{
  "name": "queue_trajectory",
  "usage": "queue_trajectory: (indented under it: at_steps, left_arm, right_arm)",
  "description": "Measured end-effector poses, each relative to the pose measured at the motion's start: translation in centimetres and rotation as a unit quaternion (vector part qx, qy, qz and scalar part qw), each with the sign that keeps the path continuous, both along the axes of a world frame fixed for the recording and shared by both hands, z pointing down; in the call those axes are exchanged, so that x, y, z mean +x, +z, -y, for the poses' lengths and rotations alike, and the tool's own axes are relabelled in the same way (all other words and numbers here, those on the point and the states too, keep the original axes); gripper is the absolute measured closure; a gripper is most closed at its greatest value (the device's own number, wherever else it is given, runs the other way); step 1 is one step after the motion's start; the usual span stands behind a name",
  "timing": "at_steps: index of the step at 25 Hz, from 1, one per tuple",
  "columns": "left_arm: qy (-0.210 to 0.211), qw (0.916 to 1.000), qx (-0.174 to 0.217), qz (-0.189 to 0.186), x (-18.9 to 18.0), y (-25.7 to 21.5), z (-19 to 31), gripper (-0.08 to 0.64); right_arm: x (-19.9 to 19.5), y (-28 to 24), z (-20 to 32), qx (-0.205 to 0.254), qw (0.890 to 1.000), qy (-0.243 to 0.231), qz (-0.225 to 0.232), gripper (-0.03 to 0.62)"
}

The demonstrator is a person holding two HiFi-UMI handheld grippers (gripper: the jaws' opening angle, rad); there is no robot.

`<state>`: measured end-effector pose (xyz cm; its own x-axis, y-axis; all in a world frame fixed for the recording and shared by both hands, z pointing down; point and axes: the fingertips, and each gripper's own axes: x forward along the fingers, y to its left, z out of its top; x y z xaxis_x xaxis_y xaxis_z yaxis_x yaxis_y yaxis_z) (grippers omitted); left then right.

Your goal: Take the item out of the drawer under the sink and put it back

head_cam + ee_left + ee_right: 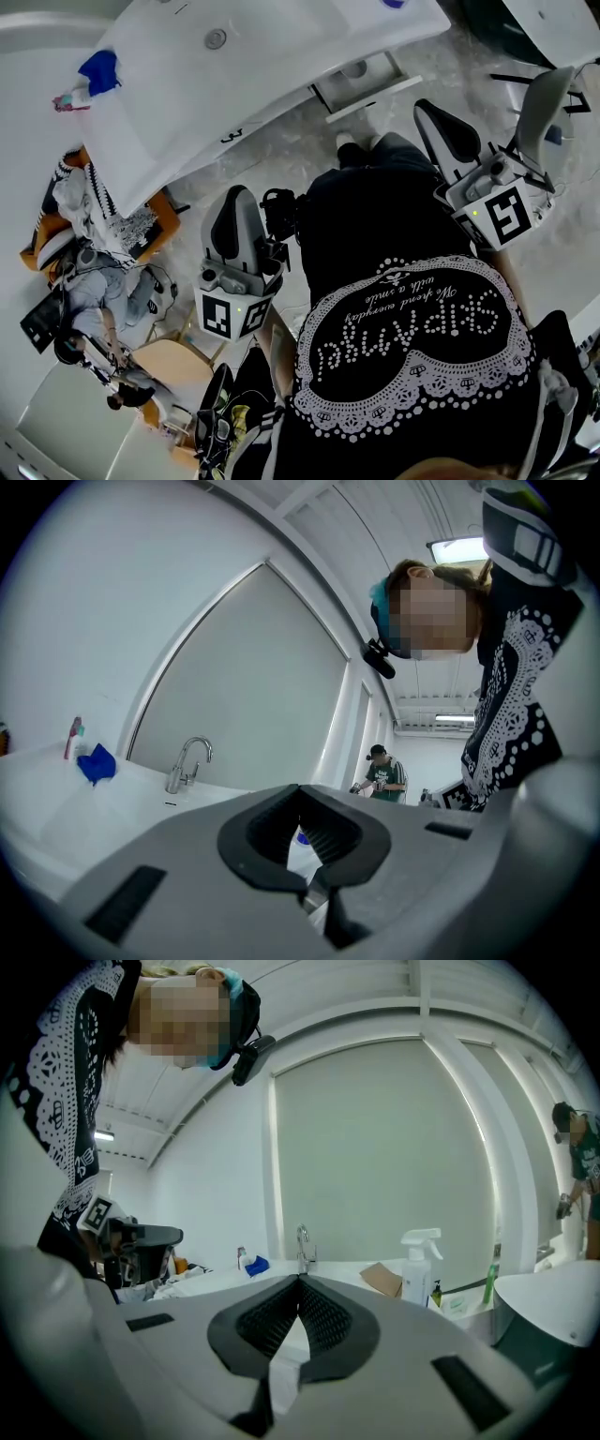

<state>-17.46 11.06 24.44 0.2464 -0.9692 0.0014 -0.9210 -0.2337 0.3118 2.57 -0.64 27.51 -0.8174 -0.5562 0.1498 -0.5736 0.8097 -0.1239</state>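
1. The left gripper (300, 791) has its fingertips closed together with nothing between them. It is held out level in front of the person's waist and points toward the sink counter (187, 112).
2. The right gripper (300, 1282) is closed tip to tip as well, and it too is empty. It sits at the person's right side, aimed the same way.
3. Neither gripper holds the item. The drawer (361, 82) stands pulled out from under the counter's near edge, past the person's shoes and well apart from both grippers. Whether the item lies in it is too small to tell.
4. On the counter, the faucet (187, 763) rises at the back edge.
5. A blue cloth (97, 763) lies near the counter's left end.
6. In the right gripper view, a white spray bottle (419, 1265) stands to the right of the faucet.
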Motion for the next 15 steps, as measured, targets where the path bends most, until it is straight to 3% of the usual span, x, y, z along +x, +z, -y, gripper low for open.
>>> queue_trajectory:
  at_steps: [15]
  left_arm:
    - [-0.010,0.9999,0.001,-0.012,0.00,0.14,-0.38,0.555]
  right_arm:
    - [-0.22,0.79,-0.29,-0.012,1.000,-0.014,-0.010,0.574]
